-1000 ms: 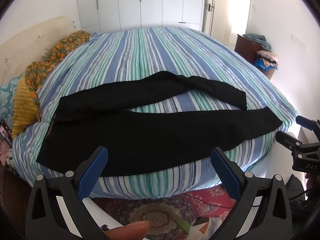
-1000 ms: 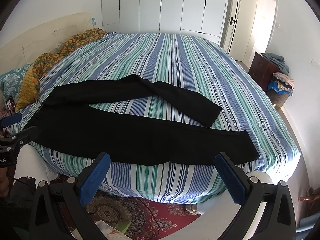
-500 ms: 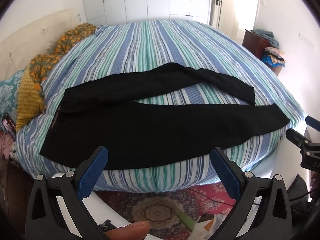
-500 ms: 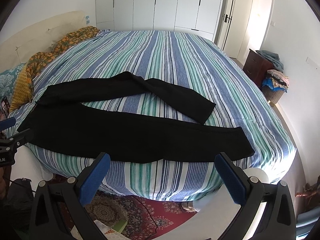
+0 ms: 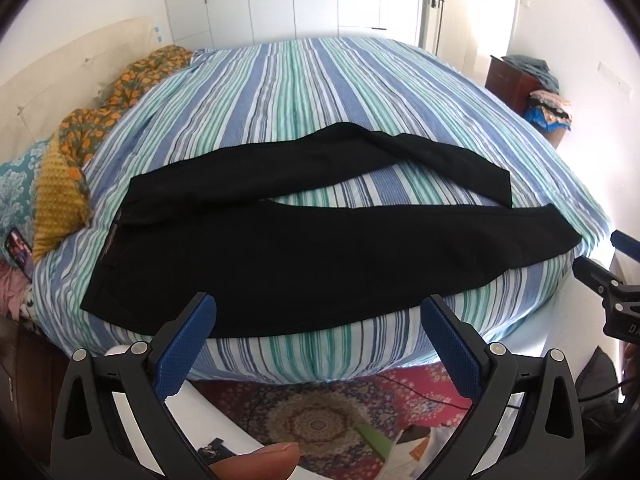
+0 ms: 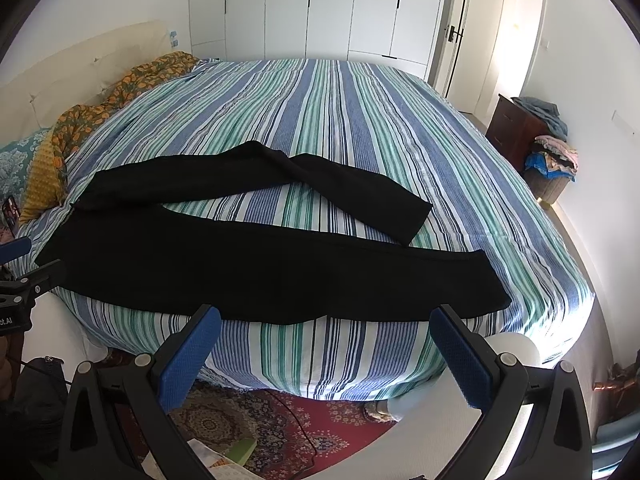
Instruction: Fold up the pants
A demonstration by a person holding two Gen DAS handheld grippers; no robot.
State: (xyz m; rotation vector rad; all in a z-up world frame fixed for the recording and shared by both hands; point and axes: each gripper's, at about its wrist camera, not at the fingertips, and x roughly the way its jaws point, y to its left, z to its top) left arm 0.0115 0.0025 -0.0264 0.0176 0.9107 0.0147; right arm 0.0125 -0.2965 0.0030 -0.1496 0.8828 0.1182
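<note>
Black pants (image 5: 320,256) lie spread on the striped bed (image 5: 320,92), waist at the left, legs running right. The near leg lies straight along the bed's front edge; the far leg bends and crosses toward it. The pants also show in the right wrist view (image 6: 256,264). My left gripper (image 5: 318,336) is open and empty, just off the bed's front edge near the pants' lower hem line. My right gripper (image 6: 326,344) is open and empty, in front of the near leg's end. Each gripper shows at the edge of the other's view.
An orange patterned blanket and yellow pillow (image 5: 60,184) lie at the bed's left by the headboard. A phone (image 5: 18,250) lies at the left edge. A patterned rug (image 5: 320,420) covers the floor. A dresser with clothes (image 6: 532,136) stands at the right wall.
Both grippers have risen and tilted a little toward the bed, so the pants sit lower and closer in view. The pants have not moved. Both grippers stay open.
</note>
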